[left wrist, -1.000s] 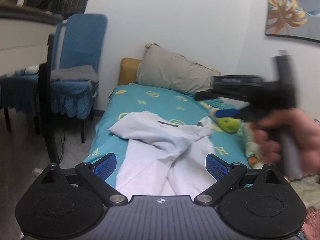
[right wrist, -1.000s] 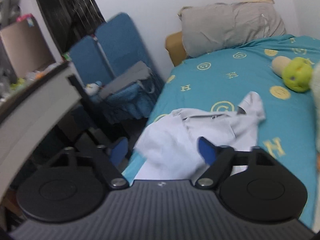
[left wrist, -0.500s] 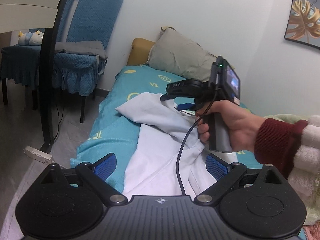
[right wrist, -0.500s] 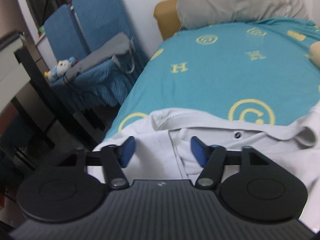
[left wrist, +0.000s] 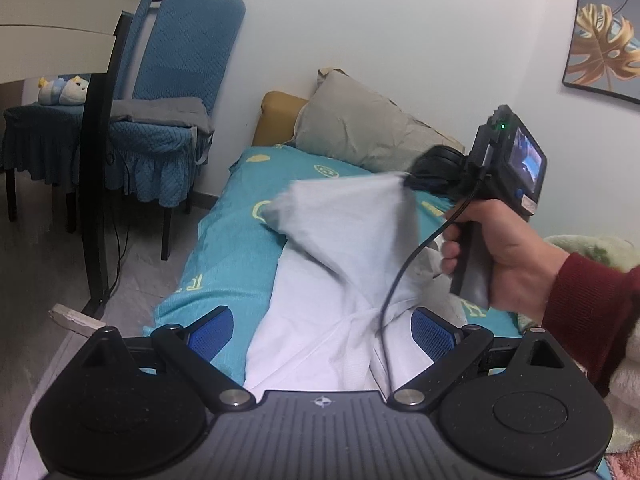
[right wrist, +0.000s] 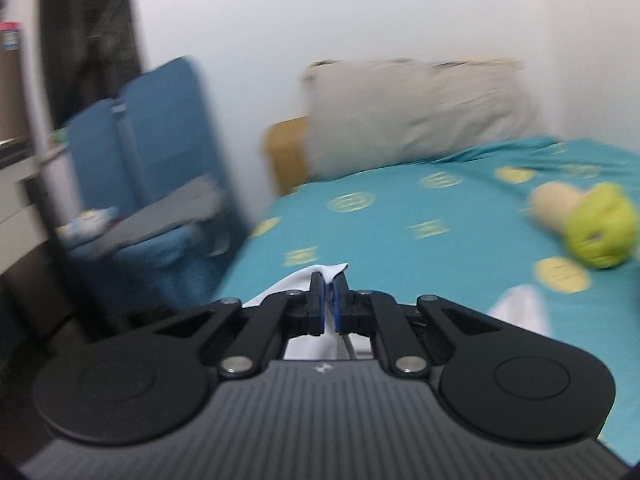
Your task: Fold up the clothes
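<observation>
A white shirt [left wrist: 336,280] lies on the teal bed sheet [left wrist: 236,248]. My right gripper [right wrist: 329,300] is shut on an edge of the white shirt [right wrist: 326,272] and holds it lifted above the bed. In the left wrist view the right gripper [left wrist: 416,180] pulls a shirt flap up and to the right. My left gripper [left wrist: 322,330] is open and empty, low over the near end of the shirt, its blue pads [left wrist: 210,332] on either side of the cloth.
A grey pillow [left wrist: 360,132] leans at the head of the bed. Blue covered chairs [left wrist: 168,92] stand left of the bed beside a black table leg [left wrist: 96,184]. A green plush toy [right wrist: 596,228] lies on the sheet at right. A framed picture [left wrist: 604,36] hangs on the wall.
My right gripper has closed on the shirt's edge and lifted it up off the bed. My left gripper has stayed open and nearly still.
</observation>
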`<state>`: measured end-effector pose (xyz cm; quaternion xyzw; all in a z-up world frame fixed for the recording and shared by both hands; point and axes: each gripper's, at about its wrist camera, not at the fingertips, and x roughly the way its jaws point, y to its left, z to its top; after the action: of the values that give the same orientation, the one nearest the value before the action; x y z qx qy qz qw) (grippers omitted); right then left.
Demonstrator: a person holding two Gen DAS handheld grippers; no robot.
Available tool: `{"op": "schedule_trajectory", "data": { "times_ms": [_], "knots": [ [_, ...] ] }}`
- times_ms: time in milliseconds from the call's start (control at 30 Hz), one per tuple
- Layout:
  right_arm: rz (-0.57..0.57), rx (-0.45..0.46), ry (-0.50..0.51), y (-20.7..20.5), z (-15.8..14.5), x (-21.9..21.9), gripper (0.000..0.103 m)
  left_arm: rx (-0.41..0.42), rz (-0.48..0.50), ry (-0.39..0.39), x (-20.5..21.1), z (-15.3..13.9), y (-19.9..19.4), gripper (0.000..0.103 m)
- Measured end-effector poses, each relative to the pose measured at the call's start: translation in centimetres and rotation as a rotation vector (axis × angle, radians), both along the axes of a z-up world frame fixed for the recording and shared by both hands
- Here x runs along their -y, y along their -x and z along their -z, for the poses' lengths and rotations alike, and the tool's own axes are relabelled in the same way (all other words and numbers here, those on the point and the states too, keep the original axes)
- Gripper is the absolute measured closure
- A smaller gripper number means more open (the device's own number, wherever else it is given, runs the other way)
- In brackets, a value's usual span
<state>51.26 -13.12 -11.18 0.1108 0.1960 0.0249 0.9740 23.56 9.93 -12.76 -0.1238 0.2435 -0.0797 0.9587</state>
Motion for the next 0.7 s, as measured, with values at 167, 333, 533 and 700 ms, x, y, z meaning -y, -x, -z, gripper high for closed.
{"op": "schedule_trajectory", "data": {
  "times_ms": [167,333,533,700],
  "knots": [
    [0.094,-0.153,-0.068,-2.0,2.2,3.6,0.093,-0.011,0.001,-0.024,0.3,0.4,-0.4,0.006],
    [0.033,-0.187,-0.191,0.6,3.2,5.4,0.021,-0.023,-0.004,-0.028,0.4,0.6,-0.8,0.006],
    [-0.014,-0.248,-0.316,7.1,3.3,4.1,0.019,-0.029,-0.017,-0.022,0.2,0.6,-0.9,0.006],
    [-0.018,-0.351,-0.351,8.9,5.3,2.6,0.040,-0.031,-0.025,-0.035,0.4,0.3,-0.6,0.006]
  ]
}}
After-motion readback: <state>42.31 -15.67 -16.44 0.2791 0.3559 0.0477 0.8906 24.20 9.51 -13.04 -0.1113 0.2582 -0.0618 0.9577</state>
